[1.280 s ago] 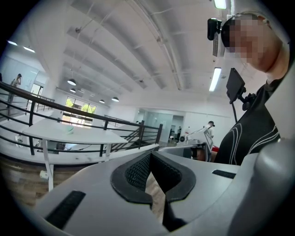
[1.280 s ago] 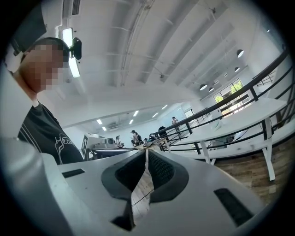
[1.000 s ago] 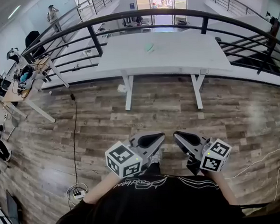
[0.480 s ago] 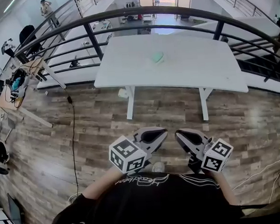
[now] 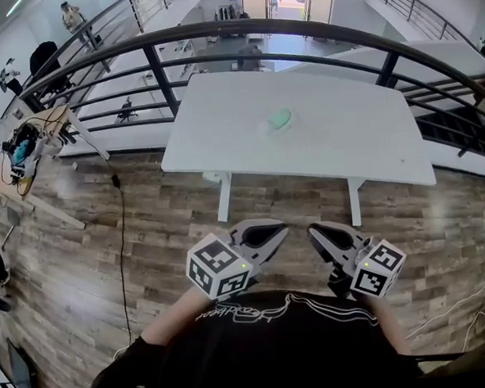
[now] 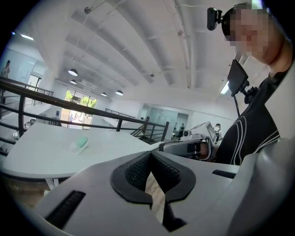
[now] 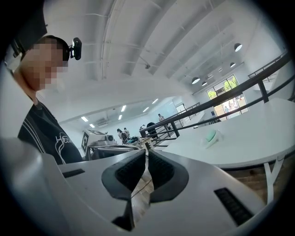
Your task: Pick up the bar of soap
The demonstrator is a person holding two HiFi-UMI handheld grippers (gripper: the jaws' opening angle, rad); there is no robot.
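You hold both grippers low in front of your torso, side by side and near each other, each pointing forward and close to level, with their tips angled slightly toward one another. Your left gripper (image 5: 279, 229) has its jaws closed together with nothing between them, and your right gripper (image 5: 313, 230) has its jaws drawn together too, also empty. Your left forearm (image 5: 173, 320) and right forearm (image 5: 390, 328) run back, bare, from the left marker cube (image 5: 218, 270) and right marker cube (image 5: 377, 269) toward your body.
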